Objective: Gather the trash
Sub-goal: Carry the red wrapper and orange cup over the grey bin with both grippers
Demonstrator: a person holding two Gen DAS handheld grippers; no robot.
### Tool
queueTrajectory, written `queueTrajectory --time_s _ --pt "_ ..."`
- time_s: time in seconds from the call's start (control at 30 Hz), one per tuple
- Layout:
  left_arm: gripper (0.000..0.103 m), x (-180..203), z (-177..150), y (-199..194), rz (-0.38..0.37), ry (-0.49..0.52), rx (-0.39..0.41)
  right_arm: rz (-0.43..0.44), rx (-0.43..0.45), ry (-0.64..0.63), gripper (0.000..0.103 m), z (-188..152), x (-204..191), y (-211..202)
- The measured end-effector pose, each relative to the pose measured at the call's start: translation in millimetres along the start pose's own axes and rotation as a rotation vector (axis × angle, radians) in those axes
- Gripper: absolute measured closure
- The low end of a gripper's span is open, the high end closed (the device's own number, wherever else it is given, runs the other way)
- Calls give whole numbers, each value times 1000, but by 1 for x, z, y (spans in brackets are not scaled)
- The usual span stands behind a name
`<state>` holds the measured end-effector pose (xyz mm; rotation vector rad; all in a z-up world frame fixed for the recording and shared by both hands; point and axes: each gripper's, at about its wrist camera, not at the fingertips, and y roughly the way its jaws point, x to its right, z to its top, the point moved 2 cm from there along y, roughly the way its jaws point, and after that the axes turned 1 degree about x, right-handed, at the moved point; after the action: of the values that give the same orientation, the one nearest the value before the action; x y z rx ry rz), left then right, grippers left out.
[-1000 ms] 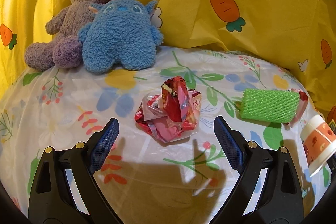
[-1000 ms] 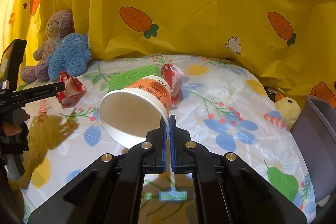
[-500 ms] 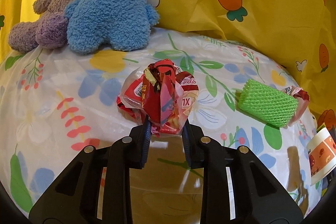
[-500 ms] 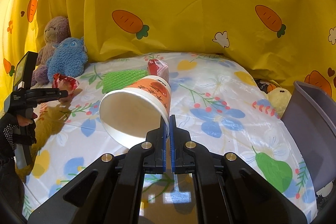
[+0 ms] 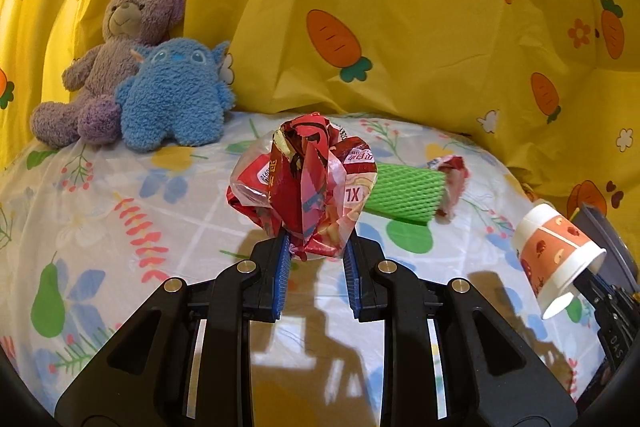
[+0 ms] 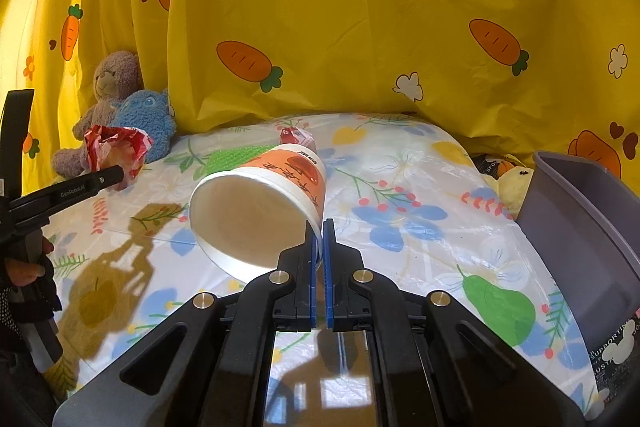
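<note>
With the left gripper (image 5: 316, 259) clamping a crumpled wrapper (image 5: 304, 183) and the right gripper (image 6: 319, 239) pinching a paper cup (image 6: 256, 203), green netting (image 5: 404, 193) and the grey bin (image 6: 580, 227) wait.

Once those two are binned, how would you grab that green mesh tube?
Across its middle, from above, fingers either side of its narrow width. The green mesh sleeve lies flat on the flowered cloth, its long sides look clear, and the foam netting should squash slightly.
</note>
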<state>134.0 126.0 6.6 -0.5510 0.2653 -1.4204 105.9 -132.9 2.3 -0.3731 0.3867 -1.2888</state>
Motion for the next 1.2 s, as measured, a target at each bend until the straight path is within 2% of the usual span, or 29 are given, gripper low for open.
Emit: queueTrajectory --time_s 0.3,0.8,1.03,1.2 --pt "80 62 -19 -15 -90 89 7 -40 30 25 99 -4 22 -28" --pt "80 139 -29 -29 -225 210 8 -115 83 76 99 -4 61 -62" --pt "80 209 -25 -37 -360 307 3 -216 123 122 99 4 102 -86" --pt "80 262 -24 -37 -442 365 -7 -336 138 176 99 8 144 -100"
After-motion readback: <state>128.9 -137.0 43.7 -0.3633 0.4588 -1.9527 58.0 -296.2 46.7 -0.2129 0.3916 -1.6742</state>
